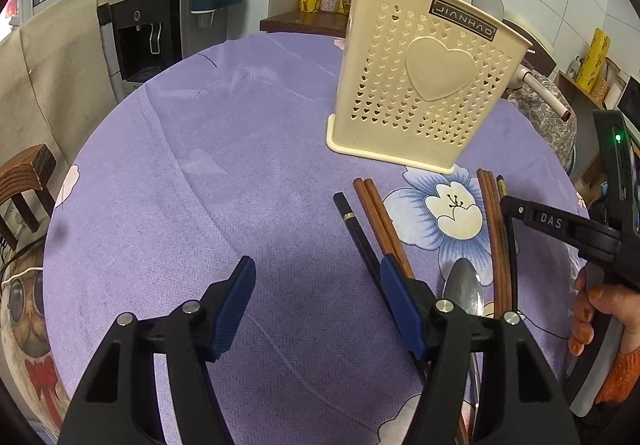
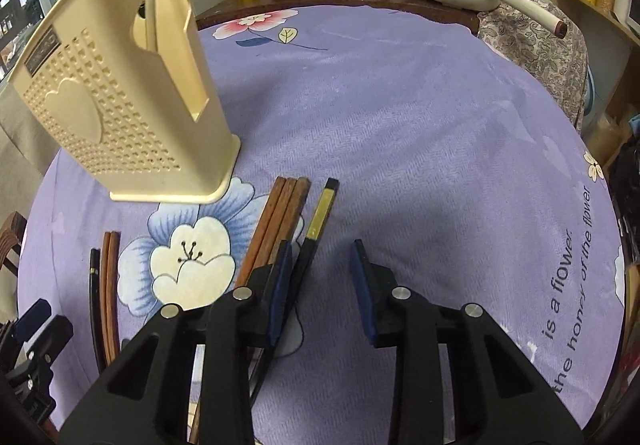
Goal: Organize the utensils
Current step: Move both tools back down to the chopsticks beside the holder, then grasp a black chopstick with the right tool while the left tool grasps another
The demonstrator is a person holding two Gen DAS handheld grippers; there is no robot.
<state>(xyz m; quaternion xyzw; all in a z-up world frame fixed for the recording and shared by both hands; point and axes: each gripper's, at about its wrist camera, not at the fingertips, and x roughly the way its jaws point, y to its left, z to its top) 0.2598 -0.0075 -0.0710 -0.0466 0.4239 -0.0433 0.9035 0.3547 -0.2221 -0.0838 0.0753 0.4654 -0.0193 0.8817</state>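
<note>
Both the left hand-held gripper [image 1: 316,299] and the right hand-held gripper [image 2: 320,285] hang released, jaws spread wide over the purple-clothed table [image 1: 240,173], grasping nothing. Brown chopsticks [image 1: 380,221] and a black chopstick [image 1: 356,229] lie by the left one's right finger, a spoon [image 1: 464,285] just beyond. The cream utensil holder [image 1: 424,85] stands ahead of both.

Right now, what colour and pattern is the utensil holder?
Cream utensil holder, perforated with small heart-shaped holes around one large raised heart; clearest in the left wrist view.
</note>
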